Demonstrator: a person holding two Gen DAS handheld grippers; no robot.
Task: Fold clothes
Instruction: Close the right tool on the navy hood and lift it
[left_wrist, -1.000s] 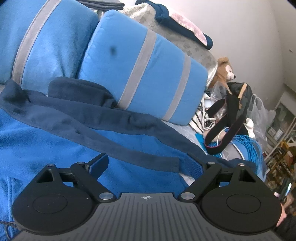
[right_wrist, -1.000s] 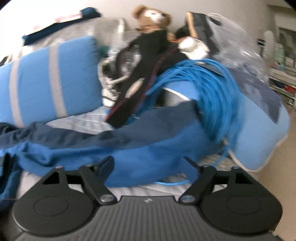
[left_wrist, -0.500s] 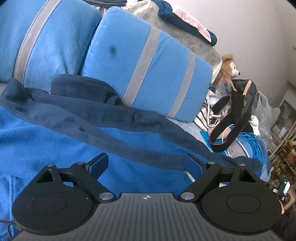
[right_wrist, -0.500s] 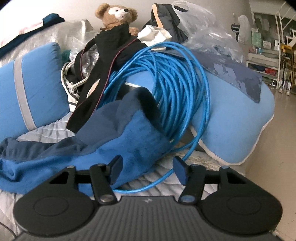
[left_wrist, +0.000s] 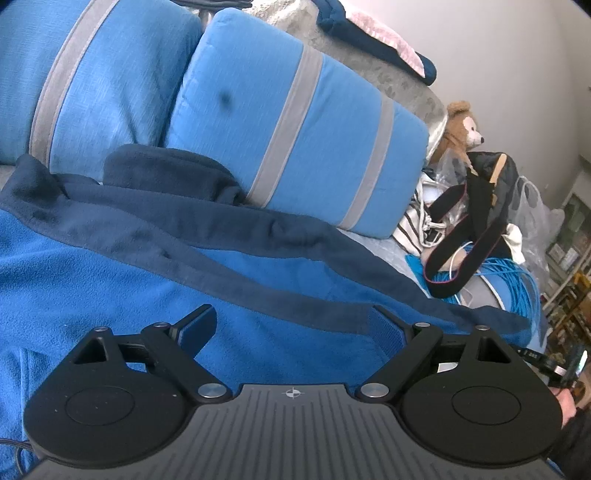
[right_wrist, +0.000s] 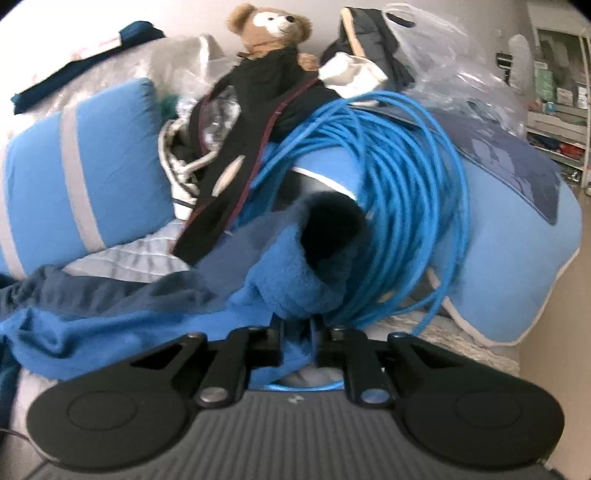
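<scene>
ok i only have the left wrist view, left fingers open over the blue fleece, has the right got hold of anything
observer: yes. the right gripper has just been closing, and its fingers pinch the fleece sleeve just below the cuff.
operator: anything else caught in there
observer: can't tell for sure. a strand of the blue cable coil runs just beneath the fingers, close to the pinched cloth.
operator: where's the cuff pointing
observer: the cuff stands up right in front of the coil, its dark opening facing the camera.
</scene>
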